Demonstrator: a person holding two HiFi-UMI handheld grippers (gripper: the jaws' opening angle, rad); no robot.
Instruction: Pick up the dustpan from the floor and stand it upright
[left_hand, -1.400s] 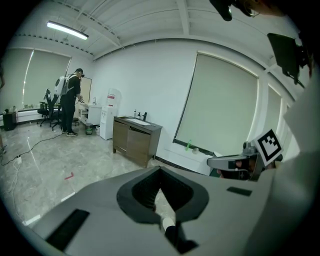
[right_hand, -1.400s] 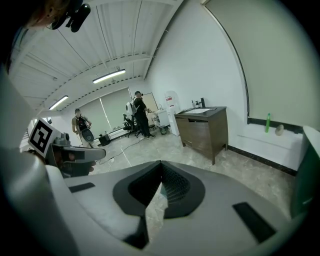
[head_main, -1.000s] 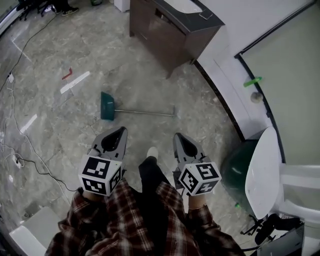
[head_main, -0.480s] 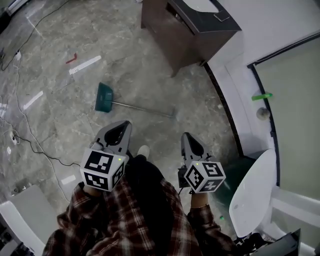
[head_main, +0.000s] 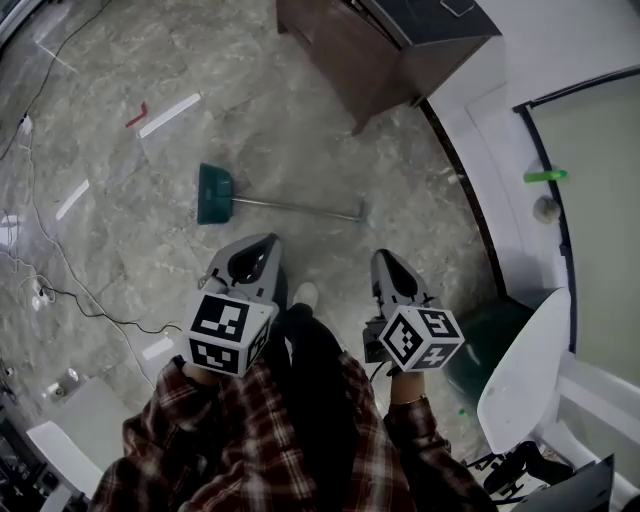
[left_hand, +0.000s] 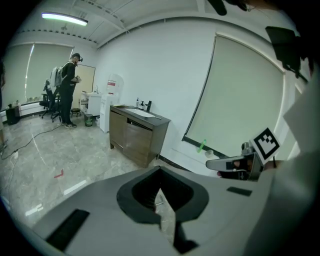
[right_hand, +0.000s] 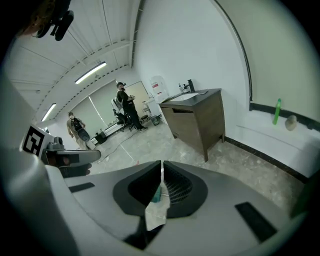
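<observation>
The dustpan lies flat on the marble floor, its teal pan (head_main: 213, 192) at the left and its thin metal handle (head_main: 300, 207) running right. My left gripper (head_main: 262, 242) hangs short of the handle's middle, jaws shut and empty. My right gripper (head_main: 384, 257) hovers short of the handle's right end, also shut on nothing. In the left gripper view the left gripper (left_hand: 160, 170) shows the handle's end (left_hand: 158, 202) through the slit below its tips. The right gripper (right_hand: 161, 165) frames a bit of the teal pan (right_hand: 156, 196). Neither gripper touches the dustpan.
A brown sink cabinet (head_main: 370, 50) stands ahead by the white wall. A dark green bin (head_main: 490, 345) and a white seat (head_main: 525, 360) are at my right. Cables (head_main: 60, 290), white tape strips (head_main: 170, 115) and a red scrap (head_main: 136, 115) lie at the left. My shoe (head_main: 305, 296) is between the grippers. People (left_hand: 67, 90) stand far off.
Both grippers have moved forward and down toward the dustpan, which now lies closer in front of them. The dustpan itself has stayed put on the floor.
</observation>
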